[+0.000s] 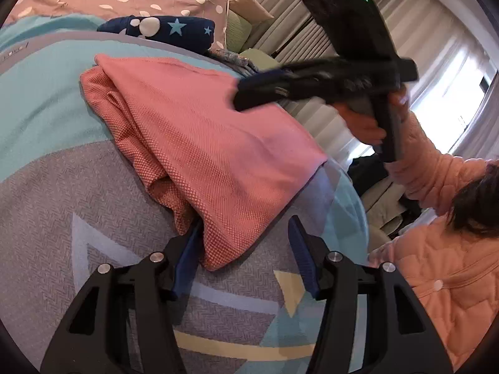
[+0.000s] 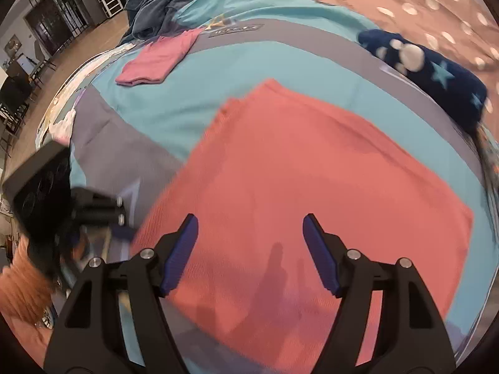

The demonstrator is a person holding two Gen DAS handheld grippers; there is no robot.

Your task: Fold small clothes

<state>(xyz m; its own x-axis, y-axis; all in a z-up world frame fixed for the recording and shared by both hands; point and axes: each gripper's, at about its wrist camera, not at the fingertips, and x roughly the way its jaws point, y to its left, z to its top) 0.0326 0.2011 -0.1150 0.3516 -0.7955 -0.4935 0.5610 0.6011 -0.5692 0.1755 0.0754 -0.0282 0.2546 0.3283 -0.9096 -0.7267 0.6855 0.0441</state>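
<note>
A coral-pink knit garment (image 1: 199, 137) lies folded over on the teal and grey bed cover (image 1: 46, 115). Its near corner reaches in between the fingers of my left gripper (image 1: 244, 255), close to the left pad (image 1: 187, 258). The right pad stands apart from the cloth, so this gripper is open. My right gripper (image 2: 249, 227) hovers open above the flat coral garment (image 2: 312, 171), pointing steeply down with nothing between its pads. In the left wrist view the right gripper (image 1: 246, 93) hangs over the garment's far edge, held by a hand in a peach sleeve. The blurred left gripper (image 2: 121, 230) sits at the garment's left corner.
A navy cloth with stars (image 2: 436, 78) lies at the garment's far right. A folded pink garment (image 2: 156, 59) rests further back on the left, with a dark blue blanket (image 2: 165, 0) behind it. A brown dotted sheet (image 2: 405, 0) covers the far side. The person in a peach jacket (image 1: 452, 274) is on the right.
</note>
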